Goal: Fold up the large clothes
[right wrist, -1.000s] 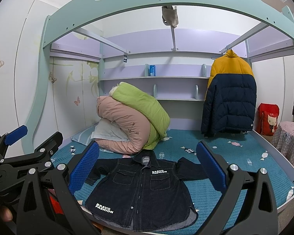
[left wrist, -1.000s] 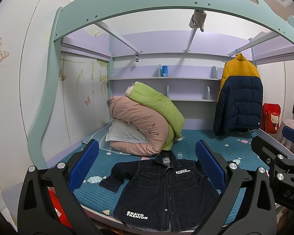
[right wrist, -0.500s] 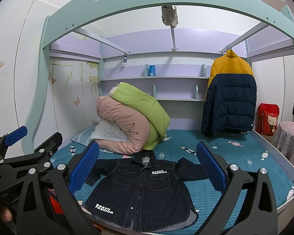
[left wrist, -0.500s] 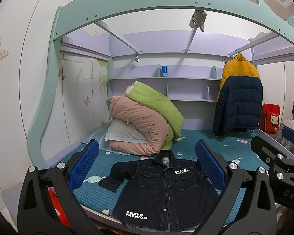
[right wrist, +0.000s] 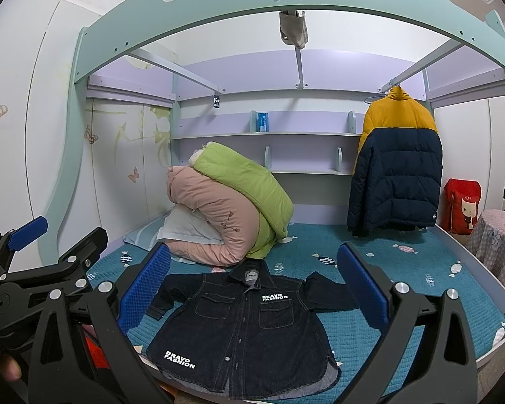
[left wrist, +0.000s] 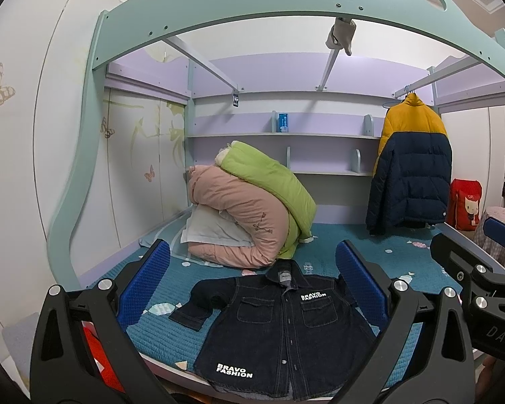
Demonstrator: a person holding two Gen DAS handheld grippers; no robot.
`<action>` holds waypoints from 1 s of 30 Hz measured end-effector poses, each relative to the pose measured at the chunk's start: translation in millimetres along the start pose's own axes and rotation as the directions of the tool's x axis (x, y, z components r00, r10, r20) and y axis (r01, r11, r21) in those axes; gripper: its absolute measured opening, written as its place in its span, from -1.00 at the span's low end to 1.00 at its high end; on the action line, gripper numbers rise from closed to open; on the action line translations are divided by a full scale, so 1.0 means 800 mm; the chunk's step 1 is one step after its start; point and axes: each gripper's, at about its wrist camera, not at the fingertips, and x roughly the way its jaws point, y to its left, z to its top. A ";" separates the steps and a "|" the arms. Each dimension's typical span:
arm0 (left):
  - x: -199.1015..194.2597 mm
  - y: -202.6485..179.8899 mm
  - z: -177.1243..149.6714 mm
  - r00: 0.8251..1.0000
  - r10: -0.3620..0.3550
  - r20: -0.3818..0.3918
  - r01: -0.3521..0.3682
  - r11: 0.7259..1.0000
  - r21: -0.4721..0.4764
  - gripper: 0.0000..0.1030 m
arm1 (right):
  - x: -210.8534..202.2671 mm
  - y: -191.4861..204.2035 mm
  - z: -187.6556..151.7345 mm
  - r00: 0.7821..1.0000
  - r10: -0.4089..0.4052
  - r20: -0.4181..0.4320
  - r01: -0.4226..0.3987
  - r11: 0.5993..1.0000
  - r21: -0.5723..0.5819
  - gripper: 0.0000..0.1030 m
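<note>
A dark denim jacket (left wrist: 279, 330) (right wrist: 245, 333) with white "BRAVO FASHION" lettering lies flat, front up and buttoned, near the front edge of the teal bed (left wrist: 360, 245) (right wrist: 414, 306). Its sleeves spread to both sides, the left one bent back on itself. My left gripper (left wrist: 250, 286) hangs open in front of the bed, well short of the jacket, holding nothing. My right gripper (right wrist: 252, 286) is open too and empty, at a similar distance. In the right wrist view the left gripper (right wrist: 27, 262) shows at the left edge.
A rolled pink and green duvet (left wrist: 252, 208) (right wrist: 229, 205) with a pillow fills the bed's back left. A yellow and navy puffer coat (left wrist: 410, 168) (right wrist: 397, 165) hangs at the back right. A red bag (right wrist: 463, 205) and a pink covered stool (right wrist: 498, 245) stand right of the bed.
</note>
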 end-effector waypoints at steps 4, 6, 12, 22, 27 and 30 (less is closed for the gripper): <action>0.001 0.002 0.002 1.000 0.002 0.004 -0.002 1.000 -0.001 0.92 | 0.002 0.003 0.000 1.000 0.003 0.002 -0.003 1.000 0.000 0.86; 0.001 0.003 0.002 1.000 0.002 0.002 -0.002 1.000 -0.001 0.92 | 0.002 0.004 -0.001 1.000 0.002 0.003 -0.002 1.000 0.000 0.86; 0.001 0.004 0.001 1.000 0.002 0.003 -0.002 1.000 -0.001 0.92 | 0.003 0.004 -0.001 1.000 0.005 -0.001 -0.005 1.000 0.004 0.86; 0.004 0.007 -0.001 1.000 0.008 0.000 -0.008 1.000 0.004 0.92 | 0.007 0.007 -0.001 1.000 0.013 -0.007 -0.013 1.000 0.014 0.86; 0.014 0.010 -0.003 1.000 0.006 -0.015 -0.006 1.000 0.012 0.92 | 0.016 0.005 0.000 1.000 0.021 -0.020 -0.021 1.000 0.020 0.86; 0.016 0.011 -0.004 1.000 0.012 -0.012 -0.012 1.000 0.015 0.92 | 0.023 0.005 -0.002 0.999 0.030 -0.037 -0.030 0.999 0.021 0.86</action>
